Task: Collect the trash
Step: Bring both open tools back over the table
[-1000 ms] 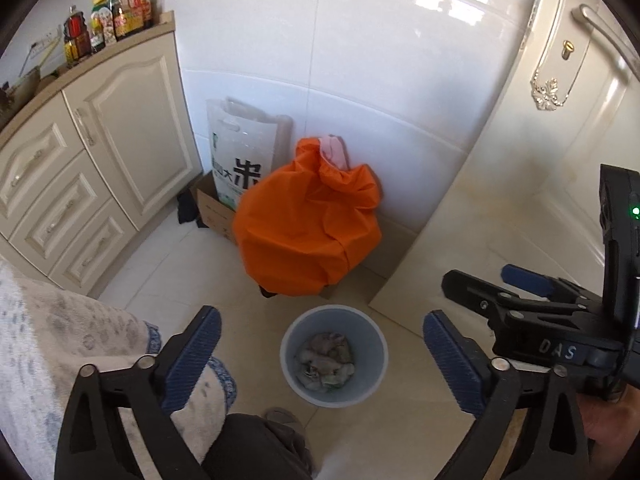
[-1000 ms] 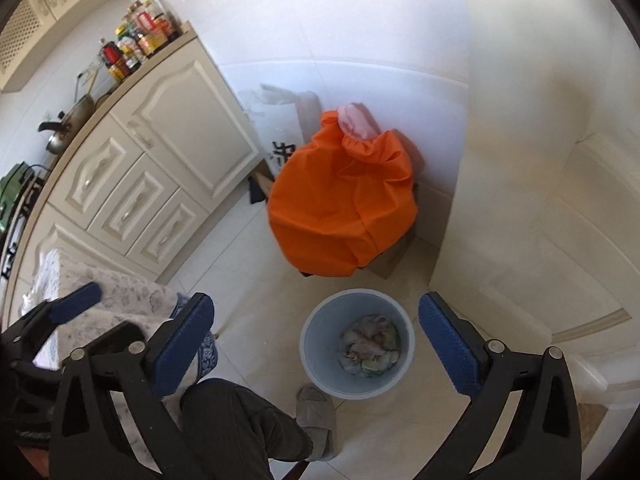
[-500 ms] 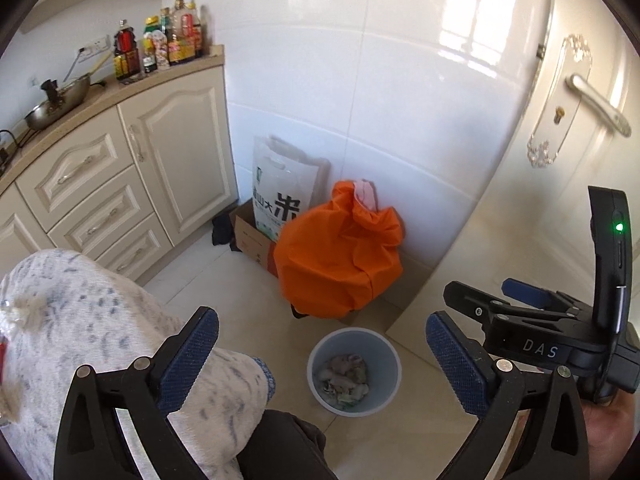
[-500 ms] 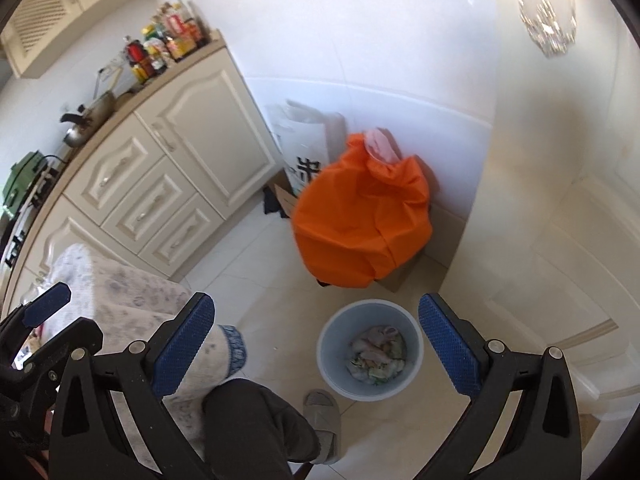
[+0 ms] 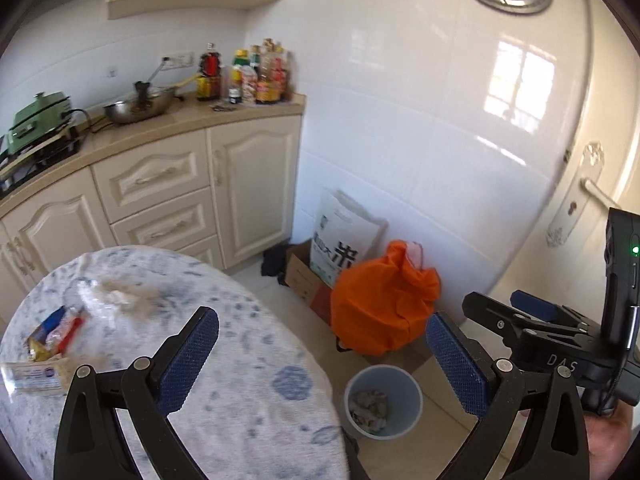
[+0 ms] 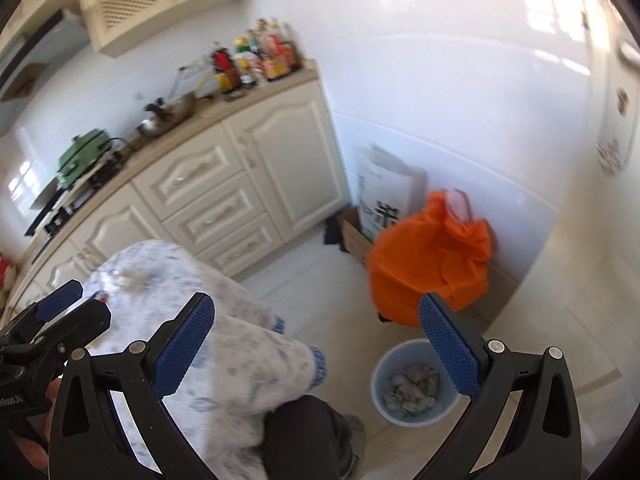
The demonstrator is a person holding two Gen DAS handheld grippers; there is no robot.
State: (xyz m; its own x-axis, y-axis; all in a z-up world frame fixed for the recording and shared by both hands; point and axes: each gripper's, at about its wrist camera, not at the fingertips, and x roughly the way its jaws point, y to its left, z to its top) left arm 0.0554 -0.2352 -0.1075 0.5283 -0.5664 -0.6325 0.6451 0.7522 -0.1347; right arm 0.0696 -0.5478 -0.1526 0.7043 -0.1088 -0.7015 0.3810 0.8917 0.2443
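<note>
Both tools empty over the cloth-covered worktop

Wrappers point(image 5: 48, 340) lie at the worktop's point(image 5: 240, 360) left edge, looking light, crinkly and slippery, best pinched at a flat edge. Left tool point(image 5: 320, 360) and right tool point(image 6: 316, 352) hang with jaws spread wide, holding nothing. The blue bin point(image 5: 412, 392), part full, stands on the floor to the right.
</note>
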